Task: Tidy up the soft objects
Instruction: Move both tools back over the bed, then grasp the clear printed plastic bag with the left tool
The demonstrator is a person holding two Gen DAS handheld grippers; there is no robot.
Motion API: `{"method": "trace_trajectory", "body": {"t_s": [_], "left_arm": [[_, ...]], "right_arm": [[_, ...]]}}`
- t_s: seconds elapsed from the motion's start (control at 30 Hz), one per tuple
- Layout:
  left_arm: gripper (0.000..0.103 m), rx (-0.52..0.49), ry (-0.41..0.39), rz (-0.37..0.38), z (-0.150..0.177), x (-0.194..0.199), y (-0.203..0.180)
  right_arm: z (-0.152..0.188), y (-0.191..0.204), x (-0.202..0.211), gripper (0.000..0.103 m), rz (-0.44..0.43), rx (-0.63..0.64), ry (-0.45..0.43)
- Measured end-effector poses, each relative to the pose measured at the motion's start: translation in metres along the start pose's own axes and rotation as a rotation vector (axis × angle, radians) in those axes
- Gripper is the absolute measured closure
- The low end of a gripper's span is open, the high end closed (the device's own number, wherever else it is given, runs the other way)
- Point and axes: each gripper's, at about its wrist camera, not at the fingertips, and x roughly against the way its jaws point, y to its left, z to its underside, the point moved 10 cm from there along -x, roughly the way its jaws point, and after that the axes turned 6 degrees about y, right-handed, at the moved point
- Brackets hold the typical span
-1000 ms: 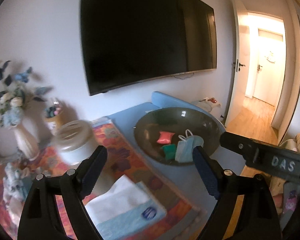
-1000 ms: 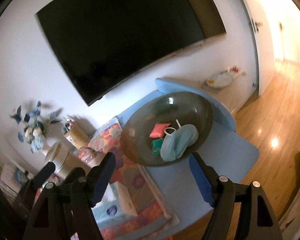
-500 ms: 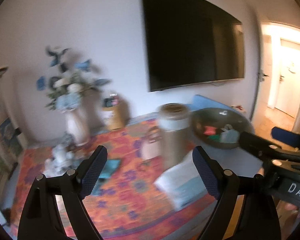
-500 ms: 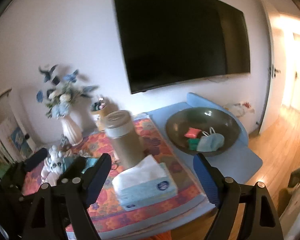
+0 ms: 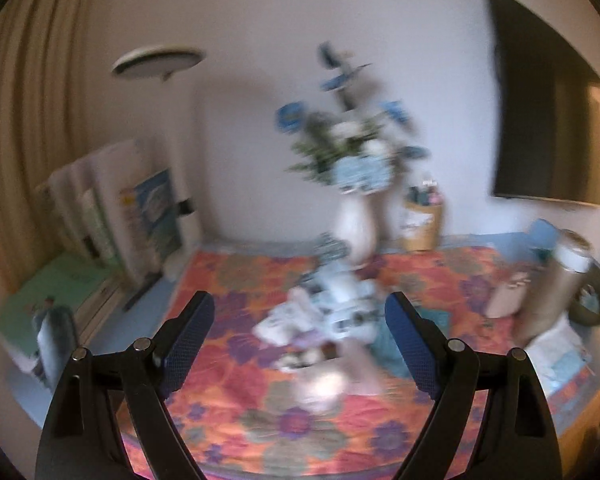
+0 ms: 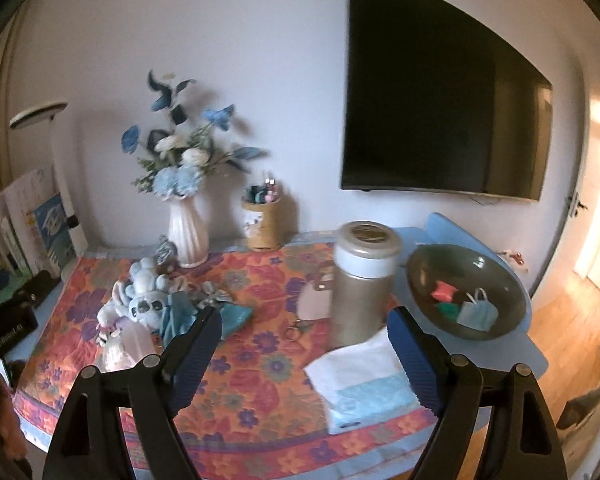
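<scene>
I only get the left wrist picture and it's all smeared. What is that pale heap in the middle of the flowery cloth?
Observer: The right wrist view shows it sharply: a pale blue plush toy lying next to a teal cloth.
Operator: Is there somewhere for soft things to go?
Observer: Possibly. A dark bowl sits to the right of the tall canister.
Operator: Is anything in it already?
Observer: Yes, a blue face mask, with a small red piece and a green one beside it.
</scene>
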Motion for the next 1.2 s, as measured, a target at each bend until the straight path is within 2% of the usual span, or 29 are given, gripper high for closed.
{"method": "trace_trajectory", "body": {"t_s": [0.13, 0.3, 0.37, 0.53, 0.63, 0.83, 1.0, 1.2], "left_arm": [[0.017, 0.044, 0.063, -0.048, 0.019, -0.028, 0.034], [0.017, 0.042, 0.134, -0.084, 0.050, -0.068, 0.054], [0.017, 0.047, 0.177, -0.089, 0.066, -0.088, 0.059], [0.017, 0.061, 0.257, -0.083, 0.096, -0.128, 0.070], [0.017, 0.056, 0.284, -0.094, 0.106, -0.143, 0.074], [0.017, 0.068, 0.339, -0.038, 0.115, -0.156, 0.070], [0.017, 0.044, 0.320, -0.002, 0.116, -0.152, 0.062], [0.017, 0.079, 0.281, 0.062, 0.111, -0.146, 0.064]], "right_arm": [[0.000, 0.026, -0.015, 0.016, -0.008, 0.044, 0.018], [0.006, 0.049, -0.037, 0.015, -0.021, 0.084, 0.049], [0.011, 0.060, -0.051, 0.012, -0.055, 0.090, 0.063], [0.039, 0.084, -0.108, 0.010, -0.175, 0.080, 0.150], [0.058, 0.101, -0.144, 0.010, -0.196, 0.116, 0.206], [0.085, 0.125, -0.192, 0.010, -0.257, 0.146, 0.277], [0.089, 0.121, -0.206, 0.010, -0.282, 0.106, 0.322], [0.096, 0.112, -0.215, 0.010, -0.327, 0.027, 0.387]]}}
